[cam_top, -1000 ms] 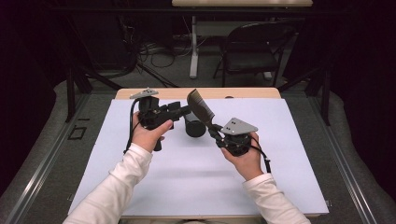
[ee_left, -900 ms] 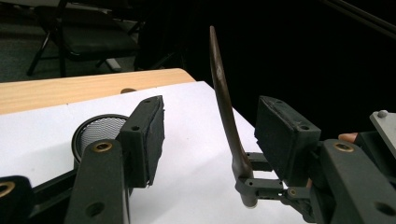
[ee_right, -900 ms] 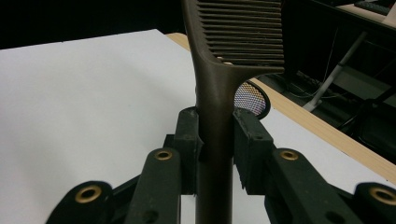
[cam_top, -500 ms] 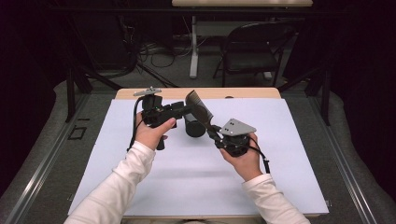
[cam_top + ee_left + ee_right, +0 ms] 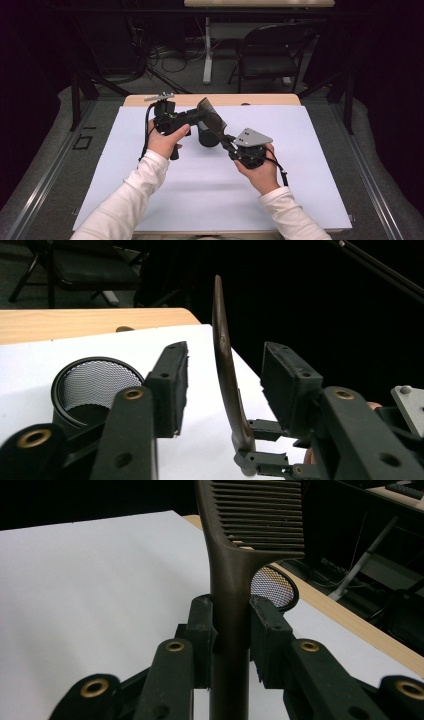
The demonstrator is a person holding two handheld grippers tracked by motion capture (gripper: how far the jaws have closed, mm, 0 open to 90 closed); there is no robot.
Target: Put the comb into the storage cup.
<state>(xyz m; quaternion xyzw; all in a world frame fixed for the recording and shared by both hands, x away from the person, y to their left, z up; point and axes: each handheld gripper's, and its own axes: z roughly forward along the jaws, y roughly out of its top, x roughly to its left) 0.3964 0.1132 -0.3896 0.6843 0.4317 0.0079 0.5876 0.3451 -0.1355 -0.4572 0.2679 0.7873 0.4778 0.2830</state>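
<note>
A white sheet [image 5: 210, 190] covers most of the wooden bench [image 5: 270, 99], and only a strip of wood is visible along the far edge. On the sheet, near the middle of the far half, a black mesh cup [image 5: 95, 385] stands upright with its open top up. Behind the bench, on the grey floor [image 5: 165, 80], there is a dark folding chair [image 5: 270, 55], the white leg of another table [image 5: 207, 50] beside it, and some black cables [image 5: 150, 52] lying to the left.
</note>
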